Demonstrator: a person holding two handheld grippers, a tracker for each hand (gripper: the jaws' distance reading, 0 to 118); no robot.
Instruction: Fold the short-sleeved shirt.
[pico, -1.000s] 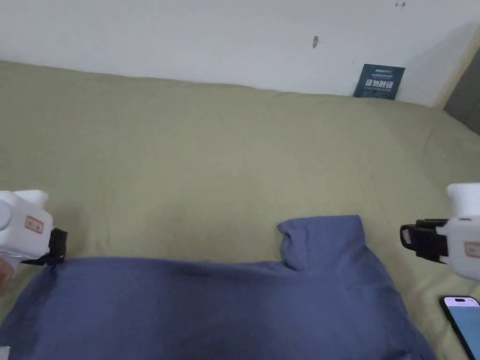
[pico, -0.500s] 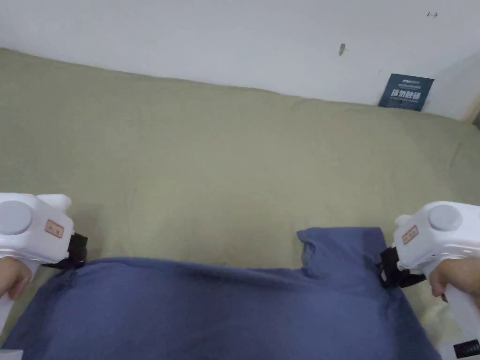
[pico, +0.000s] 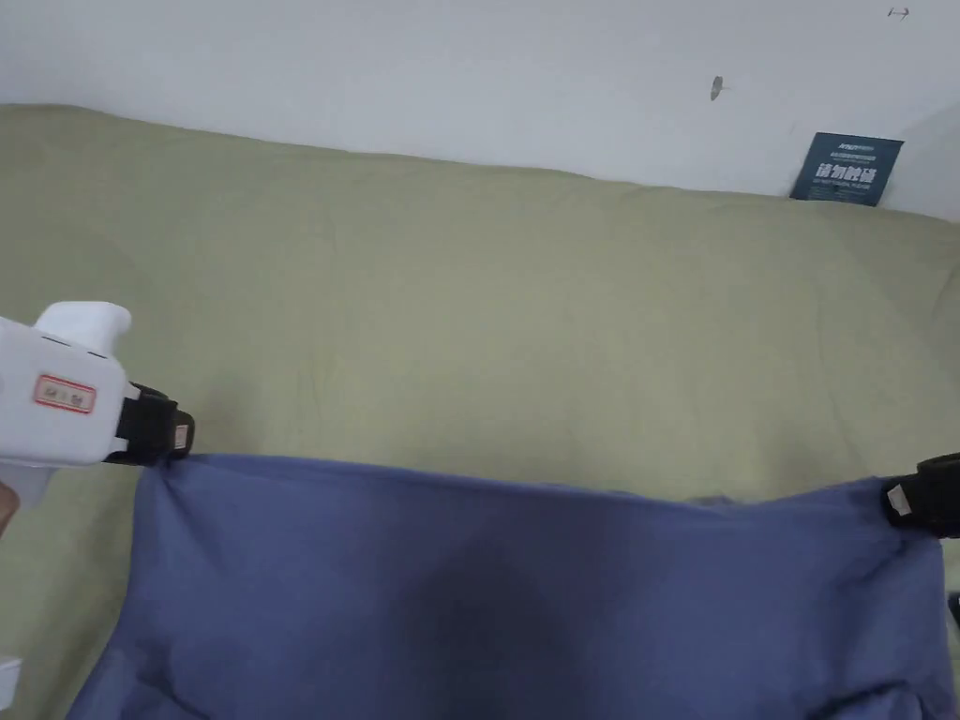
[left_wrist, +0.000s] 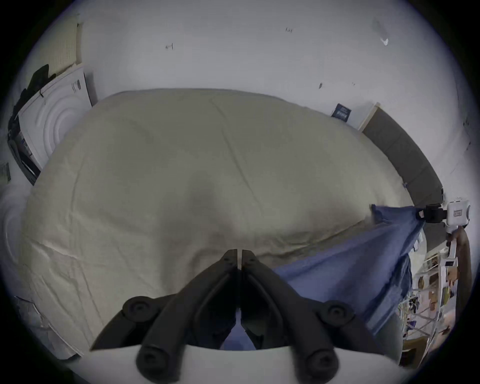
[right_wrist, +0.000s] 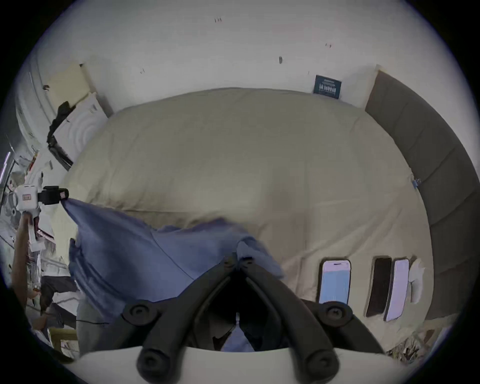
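- Left gripper (pico: 178, 436) and right gripper (pico: 902, 501) are held level, wide apart.
- Both sets of jaws pinch the blue shirt (pico: 525, 591), its top edge stretched between them (hanging above the bed (pico: 525, 309)).

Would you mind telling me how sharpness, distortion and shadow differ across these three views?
Head view: undistorted, fairly sharp, with a soft dark shadow across the middle of the blue shirt. Left gripper view: fisheye with black corners, bending the bed. Right gripper view: same fisheye; the shirt near the right gripper is smeared.
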